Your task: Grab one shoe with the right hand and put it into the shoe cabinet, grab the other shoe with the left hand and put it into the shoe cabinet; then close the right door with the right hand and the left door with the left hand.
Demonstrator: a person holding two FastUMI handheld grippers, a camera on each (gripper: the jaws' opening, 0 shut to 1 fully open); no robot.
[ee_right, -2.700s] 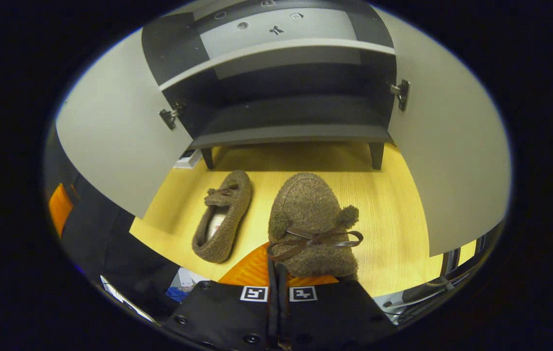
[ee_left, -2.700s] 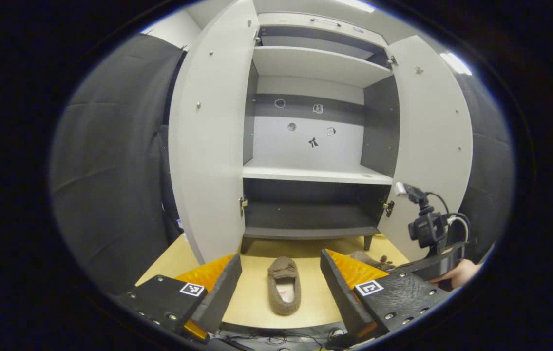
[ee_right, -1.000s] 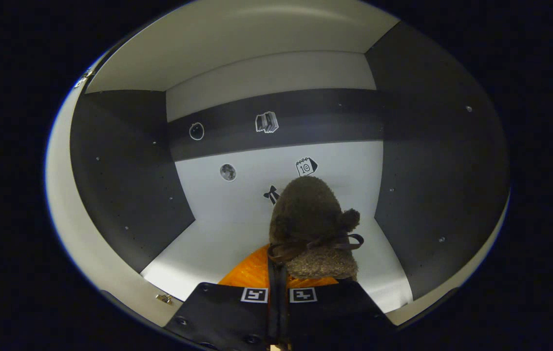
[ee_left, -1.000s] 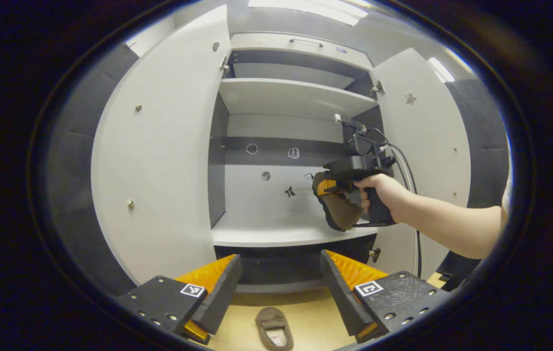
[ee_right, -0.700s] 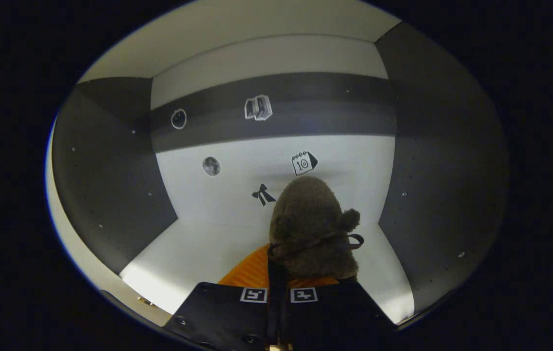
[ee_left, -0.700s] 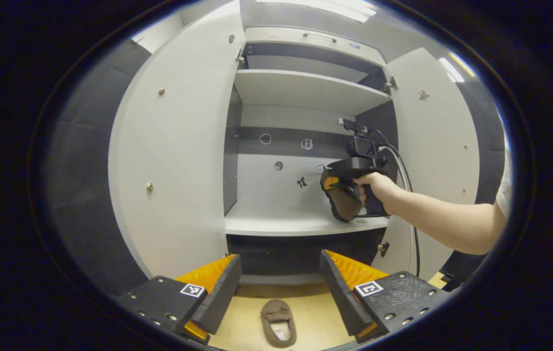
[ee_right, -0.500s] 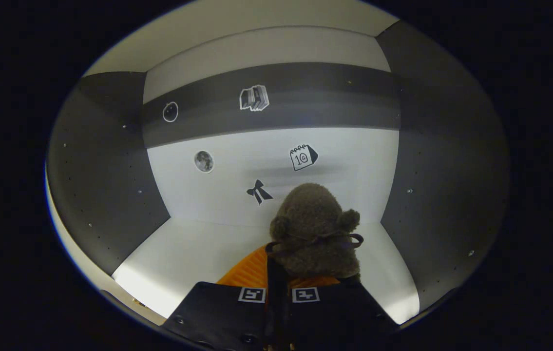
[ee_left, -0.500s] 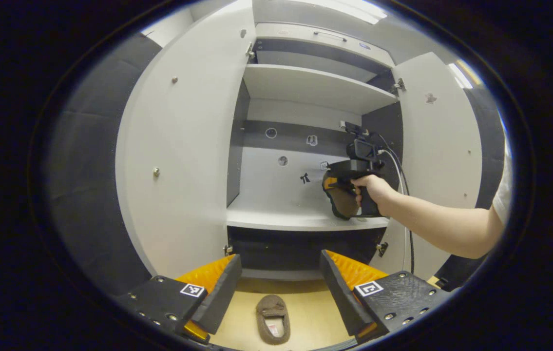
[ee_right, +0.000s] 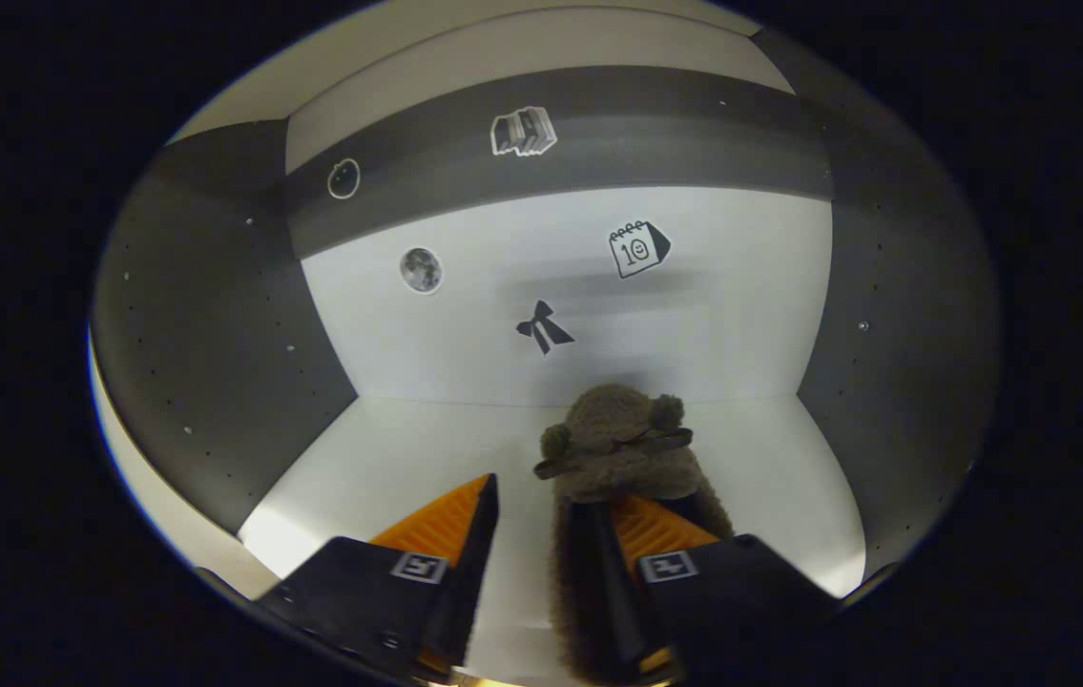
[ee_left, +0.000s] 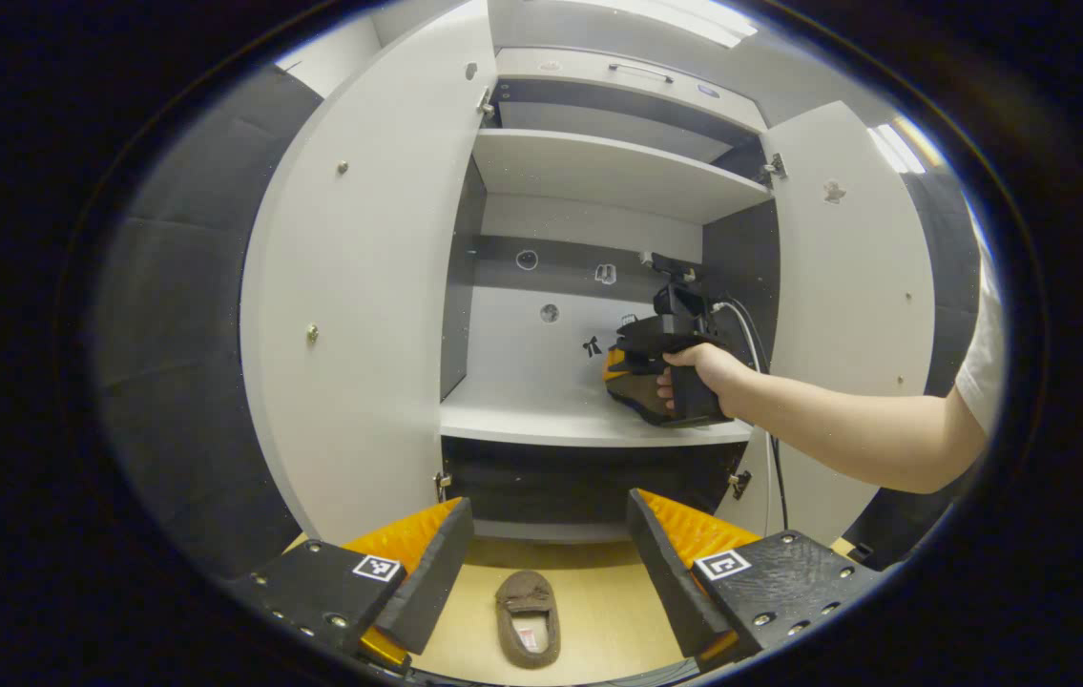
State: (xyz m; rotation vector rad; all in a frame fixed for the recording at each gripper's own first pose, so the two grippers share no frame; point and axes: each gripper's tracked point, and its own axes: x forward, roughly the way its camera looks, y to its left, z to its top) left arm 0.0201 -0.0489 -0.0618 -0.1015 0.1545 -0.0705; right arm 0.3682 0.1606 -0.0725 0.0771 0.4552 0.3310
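Pale wooden floor (ee_left: 598,620) below an open grey shoe cabinet (ee_left: 360,286) holds one fuzzy brown slipper (ee_left: 528,617) between the spread left gripper (ee_left: 546,563); right gripper view: released right gripper (ee_right: 541,563), second brown slipper (ee_right: 613,458) resting on the white middle shelf (ee_right: 388,468)
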